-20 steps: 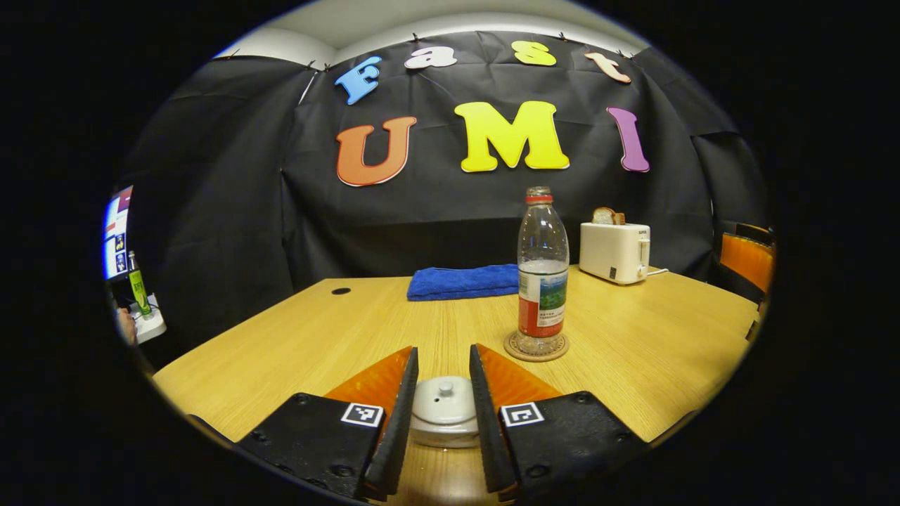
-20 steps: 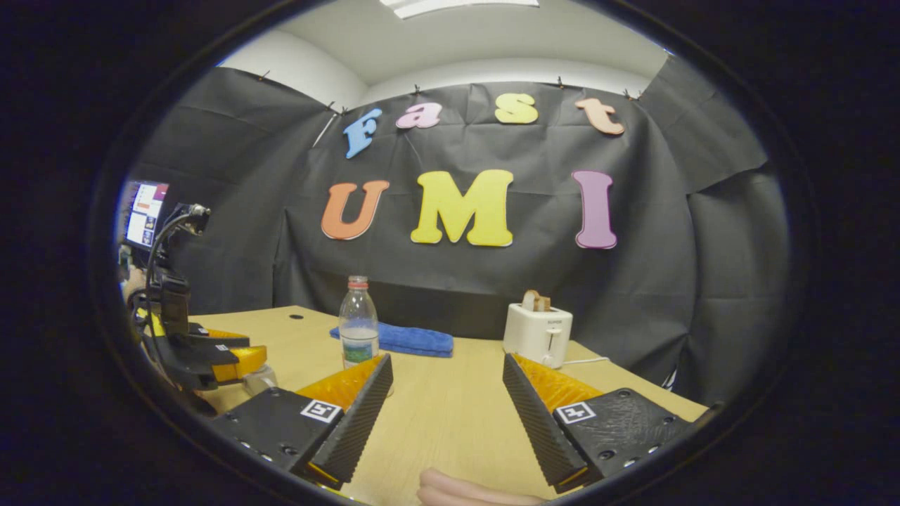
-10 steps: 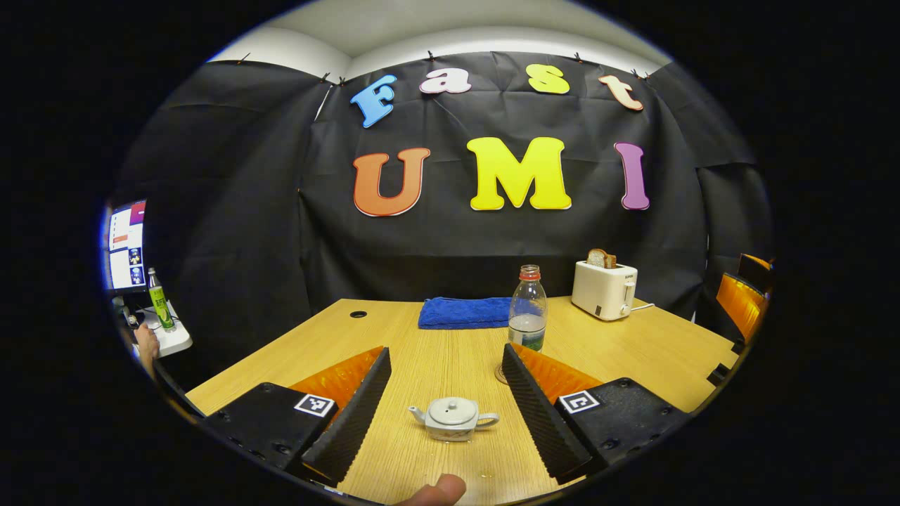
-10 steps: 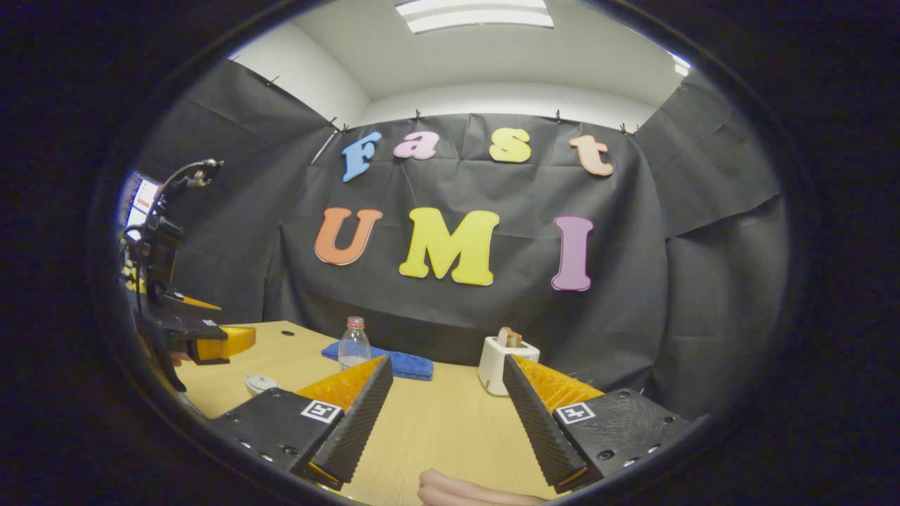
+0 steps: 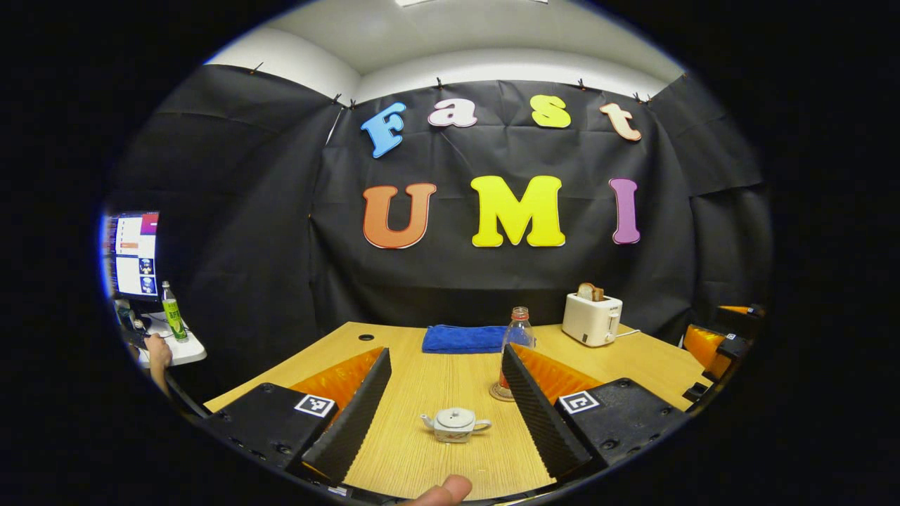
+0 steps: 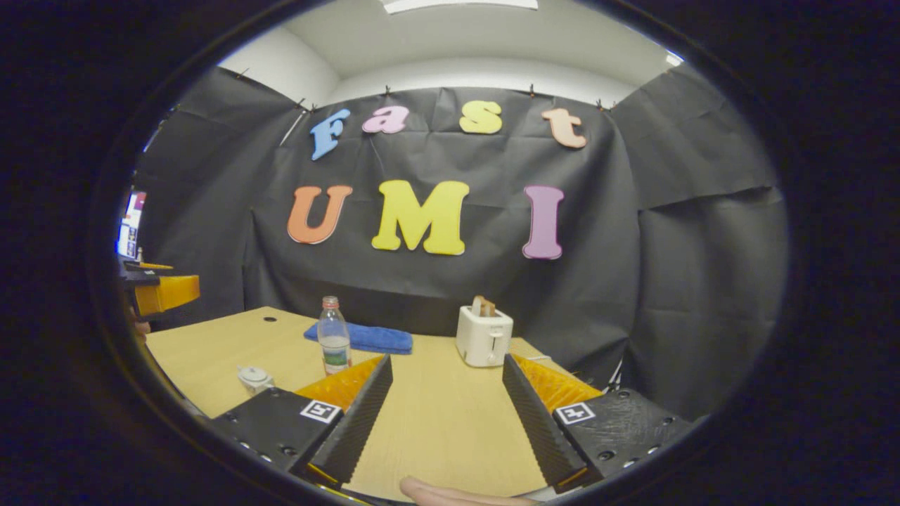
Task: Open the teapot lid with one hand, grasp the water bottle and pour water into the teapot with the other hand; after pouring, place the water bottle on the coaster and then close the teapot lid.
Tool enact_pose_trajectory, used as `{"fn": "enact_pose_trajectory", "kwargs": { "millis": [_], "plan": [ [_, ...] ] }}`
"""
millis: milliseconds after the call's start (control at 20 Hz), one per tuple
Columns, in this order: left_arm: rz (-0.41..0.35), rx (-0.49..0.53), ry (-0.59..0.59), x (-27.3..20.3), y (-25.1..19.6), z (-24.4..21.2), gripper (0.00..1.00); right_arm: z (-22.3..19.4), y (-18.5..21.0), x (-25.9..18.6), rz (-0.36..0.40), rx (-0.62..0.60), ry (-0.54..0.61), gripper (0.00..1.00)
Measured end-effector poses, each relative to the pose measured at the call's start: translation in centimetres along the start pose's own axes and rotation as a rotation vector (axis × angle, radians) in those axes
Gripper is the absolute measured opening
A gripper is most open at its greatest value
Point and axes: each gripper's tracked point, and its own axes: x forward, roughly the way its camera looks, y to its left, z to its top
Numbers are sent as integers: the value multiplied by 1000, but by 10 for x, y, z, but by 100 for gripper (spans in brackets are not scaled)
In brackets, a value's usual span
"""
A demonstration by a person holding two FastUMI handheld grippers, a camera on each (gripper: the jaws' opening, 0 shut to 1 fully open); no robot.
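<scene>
Left gripper view: left gripper (image 5: 444, 393) was spread wide, nothing held. White teapot (image 5: 455, 424) sat on the wooden table (image 5: 633, 355) between the two fingers, touching neither, lid (image 5: 455, 417) on. Water bottle (image 5: 518, 334) stood upright on the round coaster (image 5: 497, 393) just behind the right finger, lower part hidden by it. Blue towel (image 5: 461, 338) lay beyond the fingers, white toaster (image 5: 592, 318) with bread past the right finger. A fingertip (image 5: 446, 490) showed at bottom edge.

Right gripper view: right gripper (image 6: 446, 390) was also wide apart, empty, bare table between fingers. Teapot (image 6: 254, 378) sat off beyond the left finger, water bottle (image 6: 333, 344) just behind that finger's tip. Towel (image 6: 364, 337) lay past the bottle, toaster (image 6: 483, 335) ahead near the right finger.
</scene>
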Motion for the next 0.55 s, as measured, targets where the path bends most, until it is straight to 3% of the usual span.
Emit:
{"fn": "enact_pose_trajectory", "kwargs": {
  "millis": [150,550],
  "plan": [
    [5,9,13,3,2,-5,99,-8,-13,11,-25,-1,34,95],
    [26,36,24,9,6,-13,100,4,-18,9,-49,-33,-20,95]
  ]
}}
